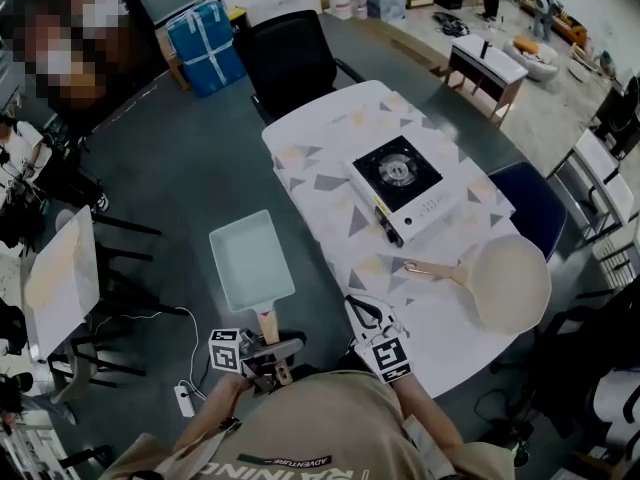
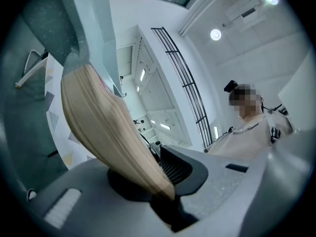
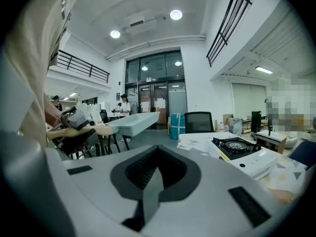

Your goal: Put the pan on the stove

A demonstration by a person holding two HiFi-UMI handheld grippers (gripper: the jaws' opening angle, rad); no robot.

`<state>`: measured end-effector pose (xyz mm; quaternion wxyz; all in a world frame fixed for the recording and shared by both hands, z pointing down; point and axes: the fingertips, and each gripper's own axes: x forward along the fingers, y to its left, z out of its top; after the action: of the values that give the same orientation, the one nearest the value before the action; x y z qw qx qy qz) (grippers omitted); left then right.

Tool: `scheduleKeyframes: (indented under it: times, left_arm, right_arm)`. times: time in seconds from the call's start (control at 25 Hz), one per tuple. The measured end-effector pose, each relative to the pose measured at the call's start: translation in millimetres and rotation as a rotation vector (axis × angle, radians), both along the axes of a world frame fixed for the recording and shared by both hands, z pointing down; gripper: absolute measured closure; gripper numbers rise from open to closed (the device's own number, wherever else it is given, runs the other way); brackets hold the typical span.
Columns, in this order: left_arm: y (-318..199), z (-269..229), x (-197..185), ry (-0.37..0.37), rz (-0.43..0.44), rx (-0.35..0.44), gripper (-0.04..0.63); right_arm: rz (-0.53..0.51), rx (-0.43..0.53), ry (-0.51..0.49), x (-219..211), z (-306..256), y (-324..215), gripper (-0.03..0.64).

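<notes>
My left hand-held gripper (image 1: 268, 350) is clamped on the wooden handle (image 1: 268, 324) of the pan (image 1: 250, 260), which hangs left of the counter (image 1: 330, 128), well apart from the stove (image 1: 405, 183). My right hand-held gripper (image 1: 368, 313) has its jaws together, empty.

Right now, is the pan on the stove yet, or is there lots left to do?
Not yet. Picked up: the left gripper is shut on the wooden handle of the rectangular pan, holding it in the air beside the table. Left: carry it to the stove, whose burner is bare, and set it down. The right gripper holds nothing.
</notes>
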<state>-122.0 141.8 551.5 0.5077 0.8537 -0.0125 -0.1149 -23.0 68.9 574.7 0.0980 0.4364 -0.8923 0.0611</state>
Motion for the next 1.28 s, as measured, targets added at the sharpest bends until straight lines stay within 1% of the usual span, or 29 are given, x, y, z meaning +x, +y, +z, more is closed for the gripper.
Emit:
scheduleKeyframes:
  times: [0.16, 0.28, 0.44, 0.56, 0.76, 0.92, 1.04, 1.16, 1.28]
  left_arm:
    - [-12.1, 1.7, 10.3, -0.003, -0.018, 0.005, 0.544]
    - [-20.2, -1.5, 12.5, -0.011, -0.016, -0.012, 0.541]
    - [-28.3, 1.0, 6.9, -0.019, -0.004, -0.021, 0.541]
    - [-48.1, 2.9, -0.8, -0.005, 0.007, -0.017, 0.541]
    - [-88.7, 4.6, -19.5, 0.011, 0.025, -0.035, 0.538]
    - [-130.9, 3.7, -41.2, 0.006, 0.054, -0.015, 0.538]
    - [-152.7, 1.0, -52.4, 0.015, 0.102, 0.004, 0.538]
    - [-165.1, 2.2, -63.0, 0.004, 0.161, 0.023, 0.538]
    - [-175.8, 6.7, -70.3, -0.009, 0.212, 0.026, 0.538]
  right_arm:
    - [-0.014, -0.01, -0.02, 6.8, 15.6, -18.5, 0.618]
    - [-0.011, -0.03, -0.041, 3.8, 17.8, -28.6, 0.618]
    - [-0.025, -0.071, -0.048, -8.3, 29.5, -33.1, 0.618]
    - [-0.021, -0.064, -0.038, -17.0, 30.3, -50.4, 0.618]
    - [0.038, -0.064, -0.017, -26.2, 18.8, -81.0, 0.618]
    - [0.063, -0.008, 0.013, -42.4, 0.2, -113.9, 0.618]
    - [0.124, 0.002, 0.023, -45.4, -3.1, -134.7, 0.618]
    - [0.189, -0.01, 0.022, -51.9, -2.5, -145.2, 0.618]
    - [0.242, -0.021, 0.01, -58.3, 3.0, -150.6, 0.618]
